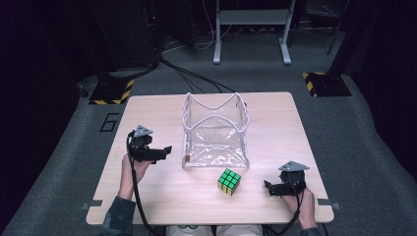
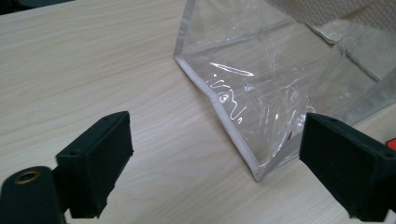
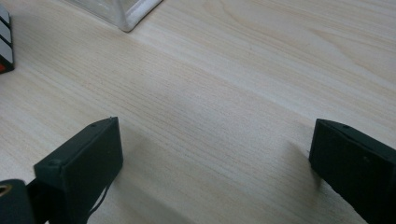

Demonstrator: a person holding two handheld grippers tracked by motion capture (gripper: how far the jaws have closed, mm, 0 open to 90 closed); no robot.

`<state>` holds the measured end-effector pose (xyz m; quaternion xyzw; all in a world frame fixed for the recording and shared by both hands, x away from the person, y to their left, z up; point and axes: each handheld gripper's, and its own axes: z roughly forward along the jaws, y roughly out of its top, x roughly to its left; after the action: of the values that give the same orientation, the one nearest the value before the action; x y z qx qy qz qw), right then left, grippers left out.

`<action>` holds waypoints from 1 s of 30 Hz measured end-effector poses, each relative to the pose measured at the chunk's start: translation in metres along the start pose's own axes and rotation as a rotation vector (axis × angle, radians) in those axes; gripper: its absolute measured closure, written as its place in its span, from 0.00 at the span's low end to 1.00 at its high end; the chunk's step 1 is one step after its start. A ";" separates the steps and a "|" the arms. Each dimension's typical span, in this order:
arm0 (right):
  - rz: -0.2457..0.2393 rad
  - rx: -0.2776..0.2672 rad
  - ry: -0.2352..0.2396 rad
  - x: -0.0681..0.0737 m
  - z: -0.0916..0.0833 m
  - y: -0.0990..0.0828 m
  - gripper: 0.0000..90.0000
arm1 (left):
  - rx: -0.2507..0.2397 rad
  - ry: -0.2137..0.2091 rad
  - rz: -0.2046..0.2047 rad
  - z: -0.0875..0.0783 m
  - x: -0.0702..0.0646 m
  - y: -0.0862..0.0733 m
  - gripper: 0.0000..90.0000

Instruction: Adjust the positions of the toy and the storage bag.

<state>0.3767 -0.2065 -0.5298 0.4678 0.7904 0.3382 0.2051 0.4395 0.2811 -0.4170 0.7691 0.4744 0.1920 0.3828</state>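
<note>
A clear plastic bag [image 1: 215, 132] with a white rim stands open in the middle of the wooden table [image 1: 147, 187]. Just in front of it lies a puzzle cube [image 1: 229, 181], green face up. My left gripper [image 1: 164, 151] hovers left of the bag, open, its jaws aimed at the bag's near left corner [image 2: 233, 116]. My right gripper [image 1: 268, 187] rests low near the table's front right, open, nothing between its jaws [image 3: 219, 163]. The cube's edge [image 3: 5, 42] shows at the far left of the right gripper view, and the bag's corner [image 3: 126, 14] at the top.
The table's front edge lies close behind both hands. Dark floor surrounds the table, with black cables [image 1: 192, 78] running behind it, a white frame [image 1: 251, 29] farther back and yellow-black striped floor plates [image 1: 113, 92] at both sides.
</note>
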 end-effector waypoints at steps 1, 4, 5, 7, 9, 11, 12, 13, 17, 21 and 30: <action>-0.002 -0.001 0.000 0.000 0.000 0.000 0.02 | 0.005 -0.001 -0.001 0.000 0.000 0.003 0.13; -0.005 0.000 0.001 0.000 0.000 0.000 0.02 | 0.005 -0.013 -0.004 0.000 0.001 0.011 0.13; -0.007 0.001 0.004 0.000 0.000 0.000 0.02 | 0.004 -0.018 0.005 0.000 0.002 0.016 0.13; -0.010 0.001 0.003 0.000 -0.001 0.000 0.02 | 0.005 -0.022 0.001 0.000 0.002 0.019 0.13; -0.013 0.001 0.000 0.000 -0.001 0.000 0.02 | 0.000 -0.025 0.001 0.000 0.003 0.028 0.13; -0.011 0.002 0.001 0.000 -0.001 0.000 0.02 | -0.005 -0.041 -0.007 -0.001 0.004 0.035 0.14; -0.011 0.000 0.002 0.000 -0.001 0.000 0.02 | -0.007 -0.042 -0.005 -0.001 0.004 0.038 0.14; -0.011 0.001 0.002 0.000 -0.001 0.000 0.02 | -0.008 -0.045 -0.001 -0.002 0.005 0.041 0.14; -0.011 0.001 0.002 0.000 -0.001 0.000 0.02 | -0.020 -0.066 -0.006 -0.002 0.005 0.055 0.14; -0.009 0.001 0.001 0.000 -0.001 0.000 0.02 | -0.029 -0.067 0.002 -0.004 0.002 0.069 0.14; -0.006 0.001 0.001 0.000 -0.001 0.000 0.03 | -0.031 -0.061 0.042 -0.006 -0.003 0.100 0.15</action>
<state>0.3756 -0.2067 -0.5294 0.4655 0.7920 0.3374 0.2055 0.4925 0.2552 -0.3362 0.7782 0.4434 0.1839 0.4049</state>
